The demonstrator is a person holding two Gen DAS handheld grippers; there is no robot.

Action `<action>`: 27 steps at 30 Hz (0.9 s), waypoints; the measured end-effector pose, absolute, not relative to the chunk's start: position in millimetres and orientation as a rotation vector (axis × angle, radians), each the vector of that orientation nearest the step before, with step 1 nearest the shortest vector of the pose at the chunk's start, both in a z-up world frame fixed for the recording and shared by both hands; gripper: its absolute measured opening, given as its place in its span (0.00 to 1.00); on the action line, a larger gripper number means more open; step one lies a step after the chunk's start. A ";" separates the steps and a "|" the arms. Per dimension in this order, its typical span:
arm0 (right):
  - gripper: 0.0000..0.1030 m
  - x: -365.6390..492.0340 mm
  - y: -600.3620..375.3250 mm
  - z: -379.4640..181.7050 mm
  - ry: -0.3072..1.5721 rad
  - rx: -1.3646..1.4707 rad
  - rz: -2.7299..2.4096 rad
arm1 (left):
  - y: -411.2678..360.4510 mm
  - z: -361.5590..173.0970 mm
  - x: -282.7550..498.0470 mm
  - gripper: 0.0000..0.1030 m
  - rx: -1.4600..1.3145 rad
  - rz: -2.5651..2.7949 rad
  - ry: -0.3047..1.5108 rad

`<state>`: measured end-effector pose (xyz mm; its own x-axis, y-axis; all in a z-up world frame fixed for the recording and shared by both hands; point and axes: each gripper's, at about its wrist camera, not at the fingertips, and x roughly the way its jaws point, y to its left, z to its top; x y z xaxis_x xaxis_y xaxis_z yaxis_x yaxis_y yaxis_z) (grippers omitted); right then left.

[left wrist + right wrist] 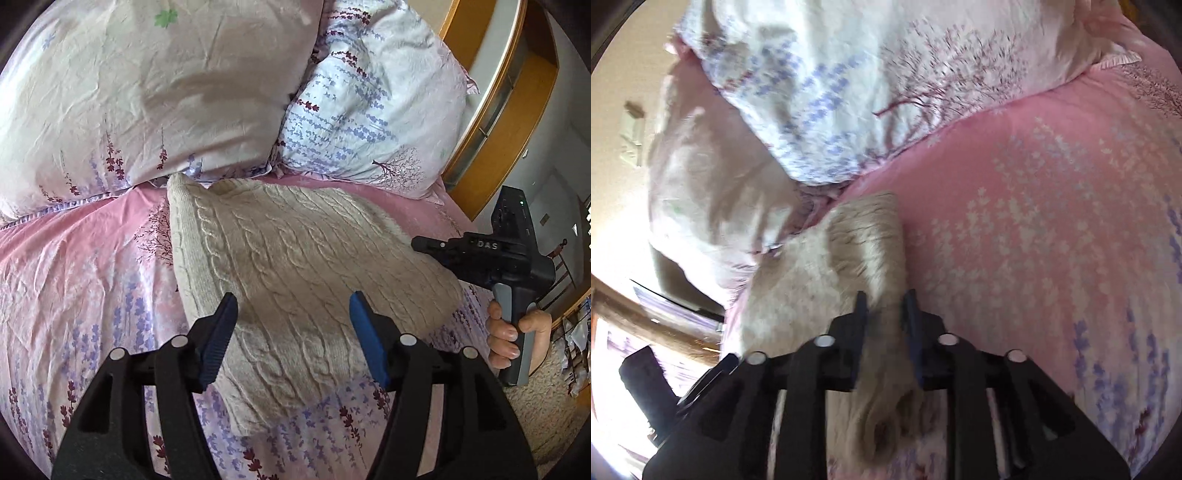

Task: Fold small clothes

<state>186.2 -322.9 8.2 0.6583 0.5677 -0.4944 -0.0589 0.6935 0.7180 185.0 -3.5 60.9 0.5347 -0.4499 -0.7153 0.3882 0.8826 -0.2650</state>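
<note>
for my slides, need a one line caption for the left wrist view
Open left gripper hovers over a folded cream cable-knit sweater on a pink floral bedsheet.

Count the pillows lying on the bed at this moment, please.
2. A large pale pillow lies at the head of the bed, up left in the left wrist view; a lavender-print pillow sits beside it to the right. Others may lie out of frame.

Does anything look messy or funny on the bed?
Nothing is torn or spilled. The cream knitted sweater just lies crooked on the pink sheet, one corner poking under the pillows.
</note>
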 end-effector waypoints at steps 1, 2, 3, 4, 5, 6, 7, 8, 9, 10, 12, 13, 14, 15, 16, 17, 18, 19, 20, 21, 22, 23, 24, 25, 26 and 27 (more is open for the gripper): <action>0.43 175.9 -324.1 10.9 0.765 0.728 0.405 | -4.2 62.4 180.3 0.62 -0.068 -0.501 0.861; 0.43 163.0 -324.3 12.8 0.751 0.714 0.412 | -3.4 64.1 173.7 0.62 -0.054 -0.501 0.845; 0.43 154.9 -323.7 13.2 0.748 0.700 0.419 | -2.6 65.0 168.3 0.63 -0.042 -0.500 0.834; 0.43 146.5 -321.1 11.9 0.751 0.687 0.432 | -2.3 65.4 163.9 0.64 -0.034 -0.499 0.829; 0.43 141.8 -318.1 10.4 0.755 0.678 0.443 | -2.6 64.3 160.2 0.64 -0.029 -0.501 0.830; 0.40 136.6 -312.8 8.5 0.764 0.654 0.452 | -3.2 62.7 158.4 0.64 -0.029 -0.501 0.837; 0.29 135.0 -305.2 7.5 0.771 0.618 0.441 | -3.8 60.2 157.1 0.64 -0.027 -0.502 0.847; 0.24 132.5 -300.3 5.4 0.779 0.570 0.413 | -5.6 56.0 157.6 0.64 -0.021 -0.497 0.861; 0.23 131.8 -294.6 1.0 0.797 0.523 0.366 | -7.3 51.1 158.4 0.64 -0.010 -0.484 0.874; 0.23 132.3 -293.1 -4.0 0.813 0.509 0.330 | -9.1 46.9 159.0 0.64 0.002 -0.466 0.881; 0.25 133.4 -289.9 -12.1 0.816 0.524 0.309 | -10.4 37.6 159.1 0.64 0.040 -0.414 0.895; 0.28 131.8 -289.4 -11.7 0.810 0.517 0.292 | -9.6 34.3 158.2 0.64 0.050 -0.393 0.903; 0.28 129.8 -287.8 -9.4 0.802 0.499 0.275 | -6.9 31.8 157.0 0.64 0.043 -0.383 0.916; 0.29 125.2 -285.0 -4.9 0.785 0.474 0.255 | -3.2 30.5 155.0 0.64 0.022 -0.386 0.926; 0.32 120.5 -283.7 -1.8 0.767 0.459 0.246 | 1.1 30.8 152.5 0.64 0.002 -0.387 0.929; 0.35 113.7 -283.5 1.9 0.745 0.447 0.244 | 4.6 33.0 148.6 0.65 -0.009 -0.377 0.923; 0.46 104.5 -285.7 7.3 0.716 0.432 0.229 | 7.4 35.2 144.2 0.68 -0.012 -0.359 0.914; 0.61 97.1 -286.9 12.0 0.692 0.422 0.218 | 10.3 37.2 139.7 0.73 -0.011 -0.332 0.906; 0.67 90.4 -287.2 16.0 0.667 0.411 0.210 | 13.3 39.3 134.3 0.76 -0.012 -0.300 0.906; 0.78 82.1 -287.1 20.4 0.636 0.396 0.196 | 15.5 41.2 129.1 0.79 -0.015 -0.276 0.899; 0.88 74.4 -285.5 24.7 0.609 0.375 0.176 | 17.0 42.5 125.0 0.84 -0.013 -0.254 0.896; 0.92 67.6 -282.0 28.8 0.586 0.350 0.157 | 17.8 43.4 120.3 0.87 -0.008 -0.225 0.897; 0.98 63.8 -277.1 31.7 0.570 0.325 0.144 | 17.7 44.4 117.0 0.90 -0.001 -0.203 0.895; 0.99 59.0 -272.4 33.7 0.555 0.297 0.134 | 16.8 44.9 112.0 0.93 0.009 -0.180 0.895; 0.99 53.8 -264.7 35.6 0.542 0.254 0.121 | 15.2 44.6 108.2 0.95 0.021 -0.159 0.900; 0.99 52.5 -257.8 35.5 0.541 0.223 0.109 | 13.8 43.1 105.3 0.97 0.029 -0.143 0.907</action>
<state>52.5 -257.8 35.5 0.8522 0.1610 -0.4979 -0.0439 0.9702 0.2384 105.3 13.8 43.1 0.6075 -0.1112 -0.7865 0.1356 0.9901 -0.0352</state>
